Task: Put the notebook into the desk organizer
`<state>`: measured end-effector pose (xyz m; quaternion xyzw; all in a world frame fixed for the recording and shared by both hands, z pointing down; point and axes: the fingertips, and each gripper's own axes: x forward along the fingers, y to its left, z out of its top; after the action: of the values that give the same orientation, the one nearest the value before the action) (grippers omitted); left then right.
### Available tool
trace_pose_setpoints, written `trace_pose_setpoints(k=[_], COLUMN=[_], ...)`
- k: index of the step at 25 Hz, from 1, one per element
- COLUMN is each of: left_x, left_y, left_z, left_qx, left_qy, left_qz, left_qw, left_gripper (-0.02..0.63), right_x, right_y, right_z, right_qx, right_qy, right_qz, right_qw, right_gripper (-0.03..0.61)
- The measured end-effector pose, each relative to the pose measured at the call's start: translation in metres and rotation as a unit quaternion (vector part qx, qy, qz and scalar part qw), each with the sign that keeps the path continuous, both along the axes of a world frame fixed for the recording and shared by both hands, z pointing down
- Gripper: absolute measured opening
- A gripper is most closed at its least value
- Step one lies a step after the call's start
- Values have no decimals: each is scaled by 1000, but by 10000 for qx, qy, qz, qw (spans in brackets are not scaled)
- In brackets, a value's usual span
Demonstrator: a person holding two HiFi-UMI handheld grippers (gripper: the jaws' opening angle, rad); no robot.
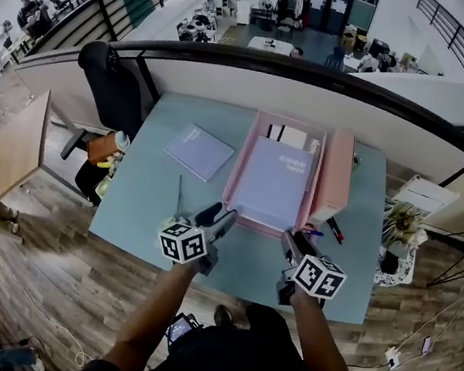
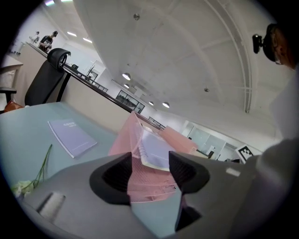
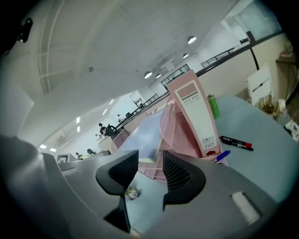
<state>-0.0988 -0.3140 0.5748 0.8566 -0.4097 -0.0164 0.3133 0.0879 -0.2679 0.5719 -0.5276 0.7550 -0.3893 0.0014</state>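
A lavender spiral notebook (image 1: 271, 182) lies inside the pink mesh desk organizer (image 1: 236, 168) in the middle of the pale blue table. In the left gripper view the notebook (image 2: 154, 147) rests on the organizer (image 2: 122, 137), its near edge propped over the front rim. My left gripper (image 1: 220, 218) is at the organizer's front left corner and my right gripper (image 1: 289, 240) at its front right. The left gripper (image 2: 149, 170) is open with nothing between its pads. The right gripper (image 3: 150, 170) is also open and empty, just short of the notebook (image 3: 142, 133).
A second lavender notebook (image 1: 198, 151) lies on the table left of the organizer, with a flower stem (image 1: 179, 194) near it. A pink file box (image 1: 334, 176) stands against the organizer's right side, with pens (image 1: 328, 231) beside it. A black chair (image 1: 114, 82) is at the table's far left.
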Motion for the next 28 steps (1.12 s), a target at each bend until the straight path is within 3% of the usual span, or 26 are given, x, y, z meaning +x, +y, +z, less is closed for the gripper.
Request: trace_pose_setpoints(k=[7, 12, 14, 21, 28], left_x=[4, 2, 1, 3, 2], left_y=[-4, -7, -7, -2, 16], left_z=[14, 19, 19, 14, 11], left_qx=[-362, -528, -576, -638, -492], left_qy=[152, 212, 238, 312, -43], left_qz=[-99, -185, -191, -232, -219], left_qw=[9992, 9982, 9979, 9972, 9985], left_gripper=[268, 248, 227, 155, 137], right_x=[-8, -10, -12, -15, -19], right_y=[-8, -11, -10, -5, 12], right_z=[13, 18, 16, 6, 1], right_qx=[-251, -370, -369, -274, -195], right_qy=[-835, -985, -1055, -978, -696], right_qz=[117, 157, 147, 101, 2], right_qw=[9961, 9943, 9936, 9948, 9974], right_gripper=[147, 142, 85, 49, 41])
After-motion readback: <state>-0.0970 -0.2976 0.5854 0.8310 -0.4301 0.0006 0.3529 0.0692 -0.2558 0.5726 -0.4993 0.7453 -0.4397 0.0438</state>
